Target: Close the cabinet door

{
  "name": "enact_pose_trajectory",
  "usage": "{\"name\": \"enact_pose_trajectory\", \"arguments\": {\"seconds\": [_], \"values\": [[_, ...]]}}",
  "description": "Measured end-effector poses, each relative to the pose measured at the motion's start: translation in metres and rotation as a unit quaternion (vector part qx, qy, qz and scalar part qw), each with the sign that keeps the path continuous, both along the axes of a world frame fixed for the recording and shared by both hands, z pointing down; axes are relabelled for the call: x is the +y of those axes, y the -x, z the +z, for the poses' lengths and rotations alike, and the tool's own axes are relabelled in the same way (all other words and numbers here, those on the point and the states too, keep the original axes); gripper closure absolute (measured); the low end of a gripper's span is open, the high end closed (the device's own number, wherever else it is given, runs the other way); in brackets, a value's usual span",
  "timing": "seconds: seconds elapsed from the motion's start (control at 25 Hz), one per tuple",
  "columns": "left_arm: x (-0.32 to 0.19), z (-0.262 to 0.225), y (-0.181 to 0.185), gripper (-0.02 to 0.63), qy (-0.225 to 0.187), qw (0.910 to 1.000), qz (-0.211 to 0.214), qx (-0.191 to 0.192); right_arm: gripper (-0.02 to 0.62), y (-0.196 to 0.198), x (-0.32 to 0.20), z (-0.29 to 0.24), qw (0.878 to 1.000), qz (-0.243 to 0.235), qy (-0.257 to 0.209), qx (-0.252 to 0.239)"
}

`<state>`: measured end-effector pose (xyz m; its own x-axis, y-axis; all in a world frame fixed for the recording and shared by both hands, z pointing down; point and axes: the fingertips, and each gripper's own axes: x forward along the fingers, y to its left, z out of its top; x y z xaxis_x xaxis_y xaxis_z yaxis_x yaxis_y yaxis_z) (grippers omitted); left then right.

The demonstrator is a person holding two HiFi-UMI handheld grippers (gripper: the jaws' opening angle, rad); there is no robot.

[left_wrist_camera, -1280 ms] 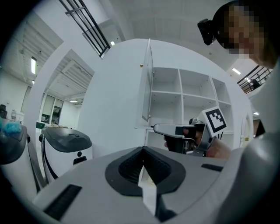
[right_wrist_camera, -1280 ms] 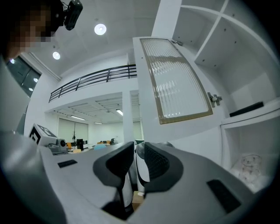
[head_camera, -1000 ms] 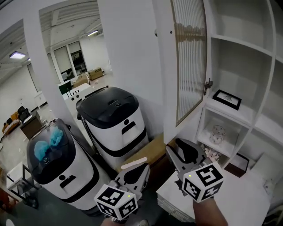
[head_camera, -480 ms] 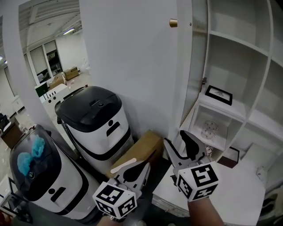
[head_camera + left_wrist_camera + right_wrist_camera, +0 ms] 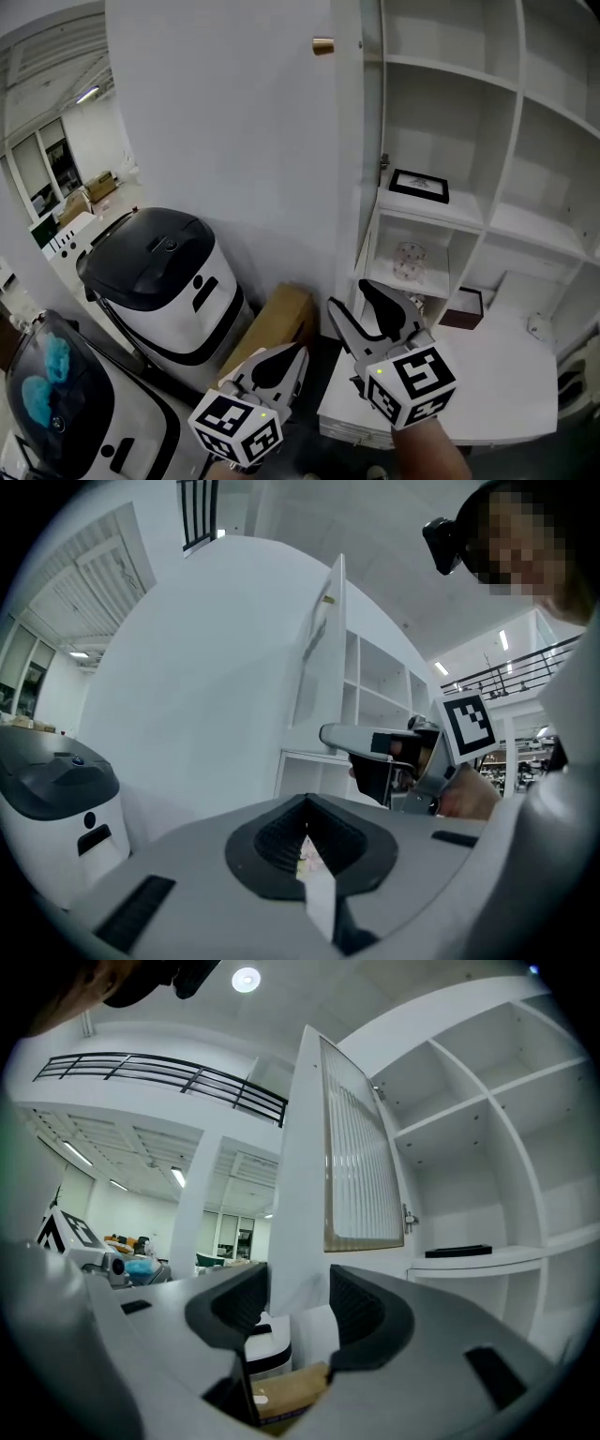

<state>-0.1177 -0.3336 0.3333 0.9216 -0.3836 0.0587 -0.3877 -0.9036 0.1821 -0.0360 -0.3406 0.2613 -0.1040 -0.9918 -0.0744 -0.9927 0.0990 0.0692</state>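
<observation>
Door (image 5: 349, 141) stands open, edge-on at the cabinet's (image 5: 511, 141) left side. Right gripper (image 5: 352, 298) has just been opening, nothing between its jaws; left gripper (image 5: 292, 356) closed. Best: press the door's outer face and swing it steadily.

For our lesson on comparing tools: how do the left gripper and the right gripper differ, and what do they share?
The left gripper has its jaws together; the right gripper has its jaws apart, having just been opening, with nothing between them. The left gripper sits lower in the head view, above the cardboard box; the right gripper reaches nearer the cabinet shelves. Both carry marker cubes, and neither touches the cabinet door.
</observation>
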Motion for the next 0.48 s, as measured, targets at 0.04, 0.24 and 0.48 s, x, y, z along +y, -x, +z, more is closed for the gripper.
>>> {"name": "enact_pose_trajectory", "arguments": {"seconds": [0.04, 0.24, 0.48], "values": [[0.002, 0.000, -0.003, 0.601, 0.000, 1.0000, 0.009, 0.000, 0.394, -0.003, 0.003, 0.000, 1.000, 0.006, 0.000, -0.001], [0.014, 0.002, -0.015, 0.601, 0.000, 0.9989, 0.048, 0.003, 0.394, -0.022, 0.024, 0.003, 0.999, 0.047, 0.005, -0.006], [0.035, 0.001, -0.032, 0.601, 0.001, 0.9960, 0.089, 0.010, 0.445, -0.053, 0.057, 0.002, 0.994, 0.112, 0.004, 0.000]]}}
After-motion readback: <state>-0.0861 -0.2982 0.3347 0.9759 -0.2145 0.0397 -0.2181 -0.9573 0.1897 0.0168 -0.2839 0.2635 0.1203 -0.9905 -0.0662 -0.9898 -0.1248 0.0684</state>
